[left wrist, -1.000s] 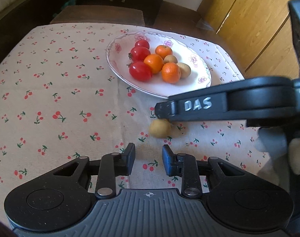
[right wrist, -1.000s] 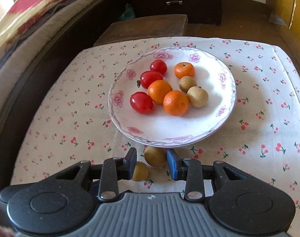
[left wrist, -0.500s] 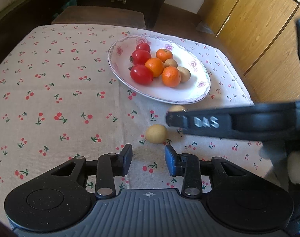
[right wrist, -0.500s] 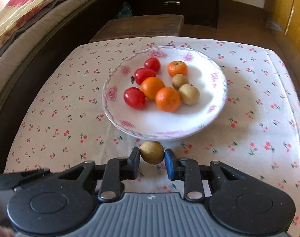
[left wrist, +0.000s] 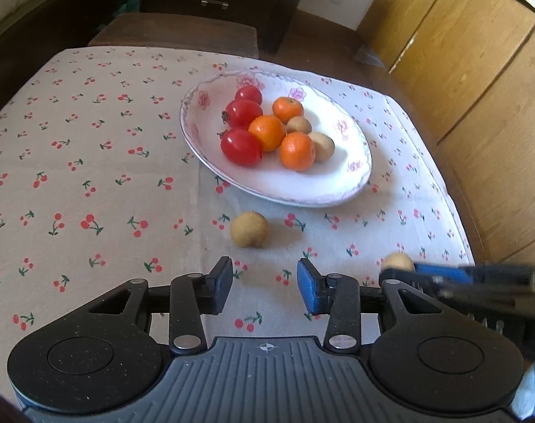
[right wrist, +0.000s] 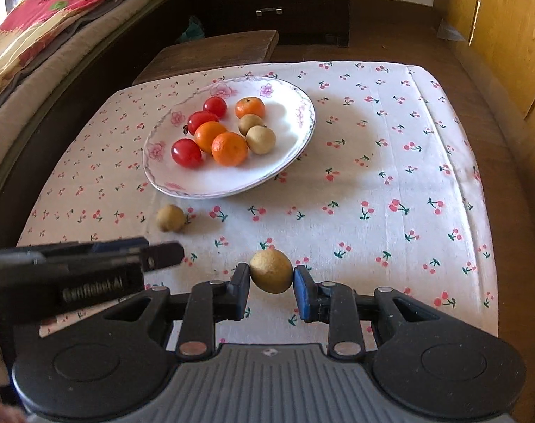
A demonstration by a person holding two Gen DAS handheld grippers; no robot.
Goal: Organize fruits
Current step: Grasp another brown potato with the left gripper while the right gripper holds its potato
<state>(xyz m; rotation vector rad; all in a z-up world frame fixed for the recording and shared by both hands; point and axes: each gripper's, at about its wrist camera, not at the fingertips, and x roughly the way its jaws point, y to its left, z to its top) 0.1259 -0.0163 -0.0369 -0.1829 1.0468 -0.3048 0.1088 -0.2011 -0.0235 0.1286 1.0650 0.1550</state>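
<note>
Your right tool (right wrist: pixel 271 276) pinches a longan (right wrist: pixel 271 270) at lower centre of its frame, well short of the plate (right wrist: pixel 295 148), and your empty left tool (left wrist: pixel 263 282) is opening toward the loose longan (left wrist: pixel 249 229); a thin pinch could let the round fruit squirt free.

A home bedroom: bed with quilt (right wrist: pixel 38 24), dark dresser (right wrist: pixel 267 0), cherry-print tablecloth (right wrist: pixel 373 176).

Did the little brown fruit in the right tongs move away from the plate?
Yes. The brown fruit, pinched in the right tongs, sat at the plate's near rim a second ago; now it's farther back over the cloth.
</note>
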